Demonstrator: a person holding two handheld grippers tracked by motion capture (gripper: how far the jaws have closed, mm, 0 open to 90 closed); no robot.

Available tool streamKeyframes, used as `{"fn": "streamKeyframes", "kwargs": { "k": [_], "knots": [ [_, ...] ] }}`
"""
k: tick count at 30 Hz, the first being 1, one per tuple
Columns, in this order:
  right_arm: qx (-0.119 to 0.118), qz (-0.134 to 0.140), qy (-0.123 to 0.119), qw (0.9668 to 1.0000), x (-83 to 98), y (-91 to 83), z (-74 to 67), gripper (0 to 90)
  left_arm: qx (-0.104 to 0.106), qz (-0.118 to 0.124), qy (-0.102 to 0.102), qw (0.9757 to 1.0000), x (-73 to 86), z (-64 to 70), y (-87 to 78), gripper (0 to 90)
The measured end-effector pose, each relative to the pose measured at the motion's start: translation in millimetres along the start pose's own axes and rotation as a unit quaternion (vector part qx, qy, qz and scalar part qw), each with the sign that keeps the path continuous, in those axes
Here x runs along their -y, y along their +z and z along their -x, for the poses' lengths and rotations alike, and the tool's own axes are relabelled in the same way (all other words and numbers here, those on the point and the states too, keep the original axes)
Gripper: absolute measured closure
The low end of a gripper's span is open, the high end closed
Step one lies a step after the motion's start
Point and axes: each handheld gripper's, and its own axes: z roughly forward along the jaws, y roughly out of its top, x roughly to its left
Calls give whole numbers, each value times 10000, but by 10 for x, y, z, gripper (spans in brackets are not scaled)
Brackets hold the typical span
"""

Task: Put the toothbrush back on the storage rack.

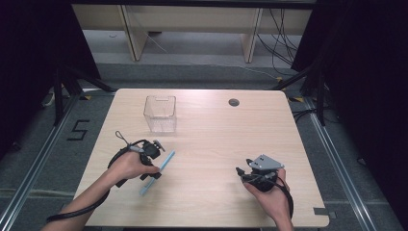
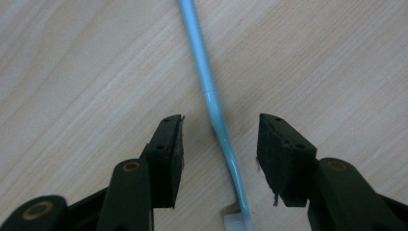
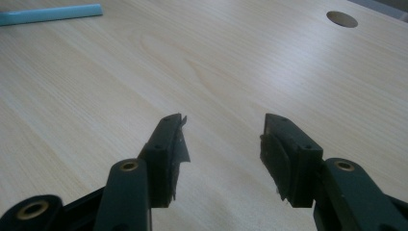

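Note:
A light-blue toothbrush (image 1: 168, 160) lies slanted on the wooden table (image 1: 211, 144) at the front left. My left gripper (image 1: 155, 166) is held down over its middle. In the left gripper view the toothbrush (image 2: 199, 53) runs between the two black jaws, white bristles at the near end. The left gripper (image 2: 221, 118) is open, with a gap between each pad and the handle. My right gripper (image 1: 239, 172) rests at the front right, and the right gripper (image 3: 223, 120) stands open with nothing between its jaws. The toothbrush handle end (image 3: 48, 14) shows far off.
A clear plastic box (image 1: 160, 113) stands upright toward the back left of the table. A round cable hole (image 1: 234, 102) sits near the far edge, the same hole (image 3: 341, 19) in the right gripper view. Bare wood lies between the two hands.

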Motion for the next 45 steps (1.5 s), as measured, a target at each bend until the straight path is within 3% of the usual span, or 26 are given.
{"fn": "streamKeyframes", "kwargs": {
  "k": [5,6,8,9,12,13,23,24,25,26,28,33,36,37,42,45],
  "knots": [
    [-13,-41,66,10000,4,3,-17,501,-48,-83,155,9998,-35,7,43,586],
    [-4,-16,3,10000,7,9,-11,501,-22,-70,18,10000,-34,29,51,595],
    [-5,-18,3,10000,6,10,-11,501,-39,-80,45,10000,-38,30,54,610],
    [-12,-8,-8,10000,5,13,-16,501,-53,-176,228,9996,-57,15,50,617],
    [-2,-5,-8,10000,4,11,-17,501,-45,-125,110,9999,-53,37,68,634],
    [3,1,-7,10000,4,9,-17,501,-60,-193,251,9995,-69,20,63,640],
    [-13,-29,44,10000,8,9,-31,498,-91,-369,208,9991,-92,13,82,703],
    [-3,8,-147,9999,3,13,-4,498,-71,-372,224,9990,-93,13,87,706],
    [-19,-18,-79,10000,0,10,-12,498,-52,-384,143,9991,-89,25,93,708],
    [-35,-45,27,10000,2,8,-28,498,-67,-387,175,9991,-90,23,96,711],
    [-28,-26,-20,10000,5,13,-23,498,-88,-394,313,9987,-100,9,97,715],
    [-45,-48,-74,10000,3,18,-18,496,-79,-432,346,9984,-110,5,109,736],
    [-61,-50,-71,9999,7,26,-25,495,-58,-417,263,9988,-103,16,131,748],
    [-57,-51,-80,9999,6,26,-25,494,-90,-386,371,9985,-107,2,140,755],
    [-66,-69,-49,9999,3,17,-29,493,-111,-495,542,9972,-109,-14,127,804],
    [-70,-76,-69,9999,7,24,-29,492,-90,-405,566,9975,-99,-11,139,822]
  ]
}}
